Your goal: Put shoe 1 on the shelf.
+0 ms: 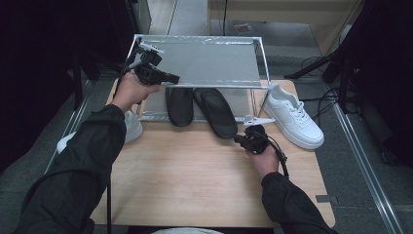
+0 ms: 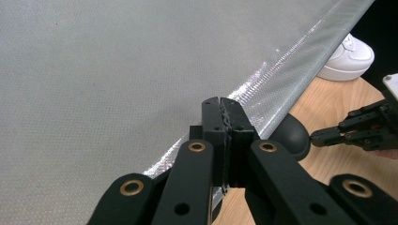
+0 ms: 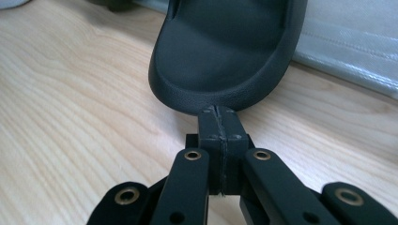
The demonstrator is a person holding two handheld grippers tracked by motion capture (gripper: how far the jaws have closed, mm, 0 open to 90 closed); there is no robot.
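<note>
1. Left hand (image 1: 130,90): reaches in from the lower left in the high view on a dark sleeve, forearm angled up and forward, raised at the left front corner of the shoe rack (image 1: 195,41).
2. Left gripper (image 1: 171,78): held roughly level, pointing toward the right along the front edge of the rack's top shelf (image 1: 214,63). In the left gripper view its fingers (image 2: 212,123) are pressed flat together with nothing between them, hovering over the grey fabric of that shelf.
3. Right hand (image 1: 266,161): comes in from the lower right, low over the wooden table (image 1: 195,175), wrist turned so the gripper points left.
4. Right gripper (image 1: 237,139): fingers (image 3: 210,124) pressed together on nothing, tip touching or just short of the heel rim of the right black slipper; contact cannot be told for sure.
5. Right black slipper (image 1: 215,112): lies sole down, toe under the rack's top shelf, heel out on the table, just beside the right gripper.
6. Left black slipper (image 1: 179,105): lies beside it to the left, on the rack's lower level.
7. White sneaker (image 1: 292,117): on the table, right of the rack.
8. Second white sneaker (image 1: 131,126): at the table's left edge, partly behind the left sleeve.
9. Writing: no brand, label or lettering legible on any item.
</note>
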